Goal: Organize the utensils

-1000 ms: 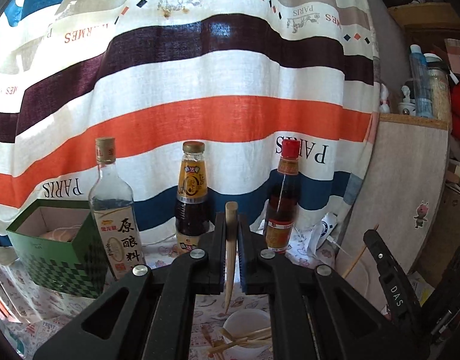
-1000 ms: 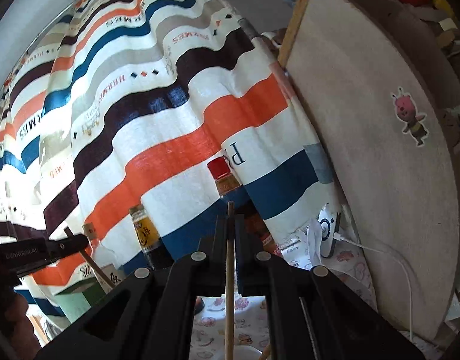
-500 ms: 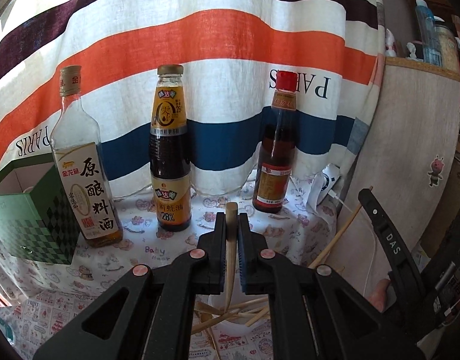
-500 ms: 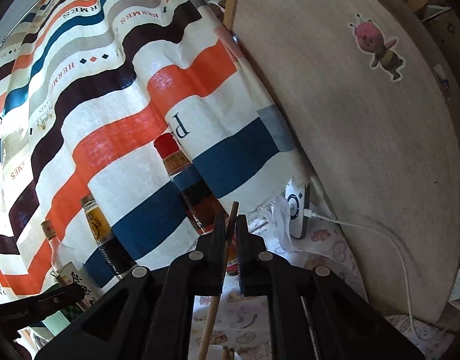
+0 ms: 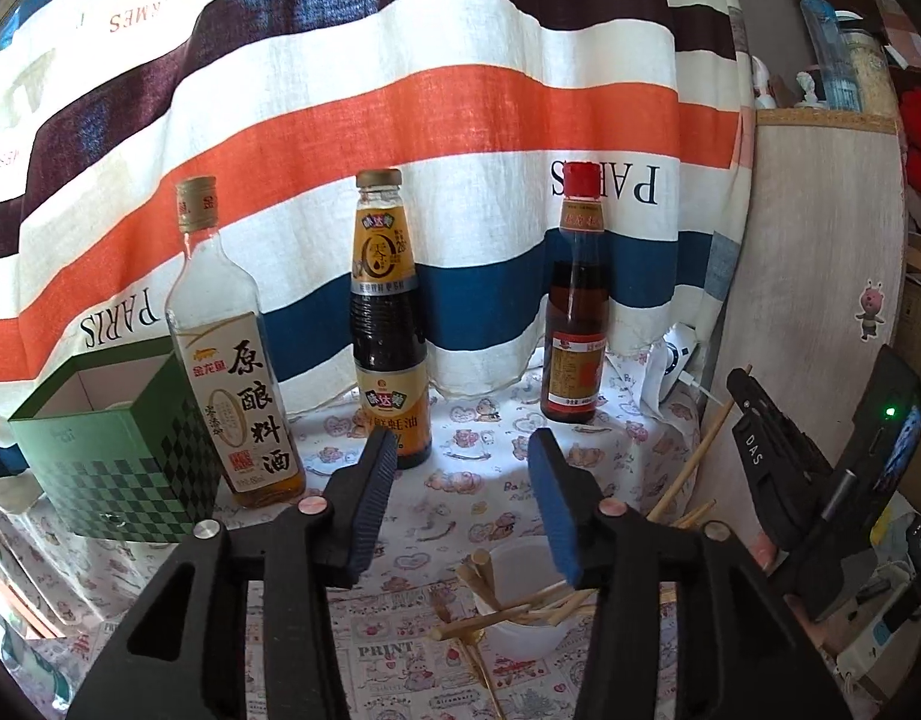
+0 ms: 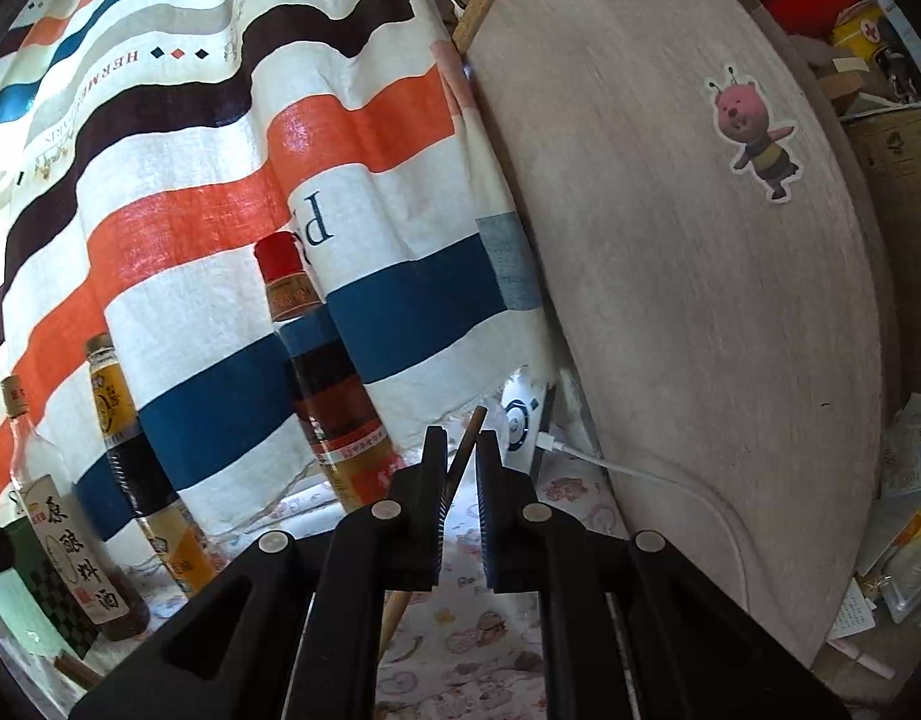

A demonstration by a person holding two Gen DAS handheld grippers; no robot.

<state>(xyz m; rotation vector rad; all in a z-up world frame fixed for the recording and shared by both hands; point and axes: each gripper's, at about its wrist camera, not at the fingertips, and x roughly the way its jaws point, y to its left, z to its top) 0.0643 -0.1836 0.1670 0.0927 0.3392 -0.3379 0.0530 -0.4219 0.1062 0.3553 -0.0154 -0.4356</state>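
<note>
In the left wrist view my left gripper [image 5: 462,450] hangs over a white cup [image 5: 514,564] that holds several wooden chopsticks [image 5: 520,606]. Its jaws are opening and nothing is between them. A thin gold utensil [image 5: 478,666] lies on the cloth in front of the cup. To the right, my right gripper [image 5: 745,390] carries a slanted chopstick [image 5: 694,462] whose lower end reaches down to the cup. In the right wrist view the right gripper [image 6: 460,438] has its jaws opening a little. The chopstick [image 6: 460,468] leans loose across the narrow gap.
Three sauce bottles stand along the striped curtain: a clear one [image 5: 238,372], a dark one [image 5: 388,330] and a red-capped one [image 5: 577,312]. A green checkered box [image 5: 112,450] sits at the left. A round wooden board [image 5: 820,300] leans at the right.
The left gripper sank toward the cup and opened, and the chopstick it held is gone from its jaws. The right gripper's jaws parted slightly and its chopstick tilted over.
</note>
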